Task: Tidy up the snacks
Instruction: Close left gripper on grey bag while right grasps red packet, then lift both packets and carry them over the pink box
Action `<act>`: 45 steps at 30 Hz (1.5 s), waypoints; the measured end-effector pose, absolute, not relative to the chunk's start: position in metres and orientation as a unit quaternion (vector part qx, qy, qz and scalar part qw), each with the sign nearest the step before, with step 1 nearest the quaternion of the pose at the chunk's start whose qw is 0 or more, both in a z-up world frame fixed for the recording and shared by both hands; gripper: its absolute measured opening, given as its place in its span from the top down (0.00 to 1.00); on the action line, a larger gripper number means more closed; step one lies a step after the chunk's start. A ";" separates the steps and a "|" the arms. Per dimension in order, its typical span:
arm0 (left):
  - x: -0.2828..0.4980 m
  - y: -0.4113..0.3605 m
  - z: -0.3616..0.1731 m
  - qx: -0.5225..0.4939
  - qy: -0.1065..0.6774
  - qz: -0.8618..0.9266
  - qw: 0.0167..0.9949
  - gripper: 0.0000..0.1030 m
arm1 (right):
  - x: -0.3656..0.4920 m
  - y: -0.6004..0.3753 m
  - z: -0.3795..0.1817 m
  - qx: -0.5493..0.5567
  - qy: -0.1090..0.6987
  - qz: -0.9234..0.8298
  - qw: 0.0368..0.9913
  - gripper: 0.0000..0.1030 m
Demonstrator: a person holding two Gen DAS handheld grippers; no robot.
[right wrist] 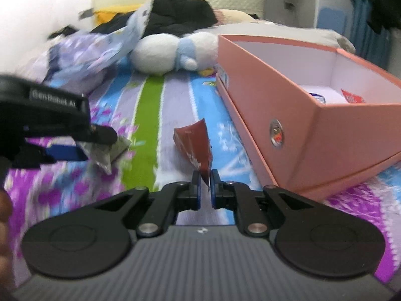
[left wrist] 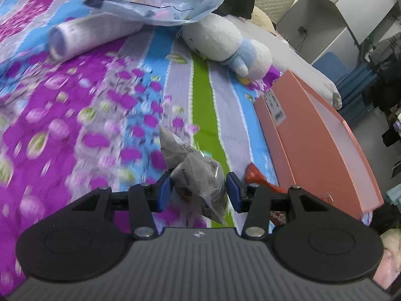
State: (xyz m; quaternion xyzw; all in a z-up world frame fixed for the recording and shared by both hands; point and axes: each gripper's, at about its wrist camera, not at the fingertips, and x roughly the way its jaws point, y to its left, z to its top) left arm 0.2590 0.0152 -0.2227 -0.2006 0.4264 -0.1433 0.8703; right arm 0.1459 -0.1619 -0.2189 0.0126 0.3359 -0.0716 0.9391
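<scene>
Where both tools meet the bedspread:
Bedspread (left wrist: 205, 105): floral, striped.
Pink box (right wrist: 313, 125): open, holding snack packets.
Left gripper (left wrist: 199, 190): part-open around grey snack packet (left wrist: 198, 178).
Right gripper (right wrist: 205, 188): pinching red snack packet (right wrist: 194, 140), beside box.

Your left gripper (left wrist: 199, 190) has matt black plastic arms, blue pads and shiny metal pivots. The grey packet (left wrist: 198, 183) is glossy crinkled film, as is the red packet (right wrist: 195, 145). The pink box (right wrist: 313, 125) looks like matt smooth card; the bedsheet (left wrist: 100, 115) is printed cloth.
</scene>
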 end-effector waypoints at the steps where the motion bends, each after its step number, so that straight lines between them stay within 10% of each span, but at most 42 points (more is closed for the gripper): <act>1: 0.251 0.016 -0.222 -0.199 0.427 -0.142 0.870 0.49 | 0.140 -0.161 -0.219 0.004 0.345 -0.067 0.936 0.90; 11: 0.186 0.026 -0.223 -0.202 0.444 -0.129 0.863 0.49 | 0.102 -0.166 -0.216 -0.003 0.391 0.006 0.920 0.86; 15: 0.181 0.030 -0.221 -0.199 0.443 -0.126 0.865 0.49 | 0.097 -0.168 -0.205 0.026 0.374 0.026 0.927 0.28; 37: 0.180 0.037 -0.222 -0.197 0.436 -0.103 0.872 0.49 | 0.161 -0.181 -0.220 0.102 0.394 0.010 0.913 0.29; 45: 0.185 0.034 -0.218 -0.197 0.436 -0.100 0.872 0.49 | 0.167 -0.182 -0.234 0.080 0.420 0.015 0.904 0.52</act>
